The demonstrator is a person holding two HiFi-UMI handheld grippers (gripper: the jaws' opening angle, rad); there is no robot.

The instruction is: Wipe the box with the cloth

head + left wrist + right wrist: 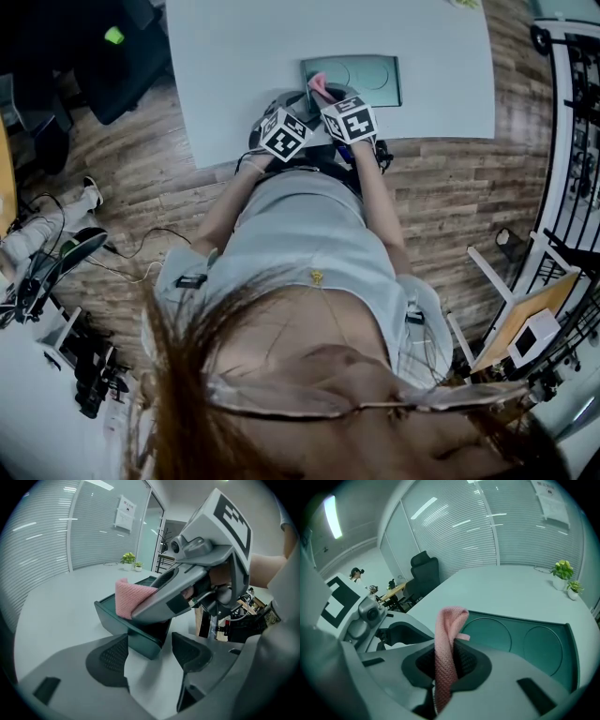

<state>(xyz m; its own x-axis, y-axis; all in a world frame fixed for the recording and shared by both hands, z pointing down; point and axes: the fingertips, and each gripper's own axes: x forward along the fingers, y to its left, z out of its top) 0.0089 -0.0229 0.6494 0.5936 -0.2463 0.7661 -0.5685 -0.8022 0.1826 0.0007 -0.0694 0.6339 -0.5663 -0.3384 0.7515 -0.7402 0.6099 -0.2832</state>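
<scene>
A flat dark green box (361,79) lies near the front edge of the white table (234,66); its top shows two round recesses (520,639). A pink cloth (446,653) is pinched between the jaws of my right gripper (449,665), which hovers over the box's near left corner (319,89). My left gripper (149,658) stands open, its jaws on either side of that same box corner (140,639) without closing on it. In the left gripper view the right gripper (187,592) and pink cloth (130,597) rest above the box edge.
A black office chair (117,66) stands to the table's left. Cables and gear (66,281) lie on the wooden floor. Small potted plants (565,576) sit at the table's far side. A metal rack (572,141) is at the right.
</scene>
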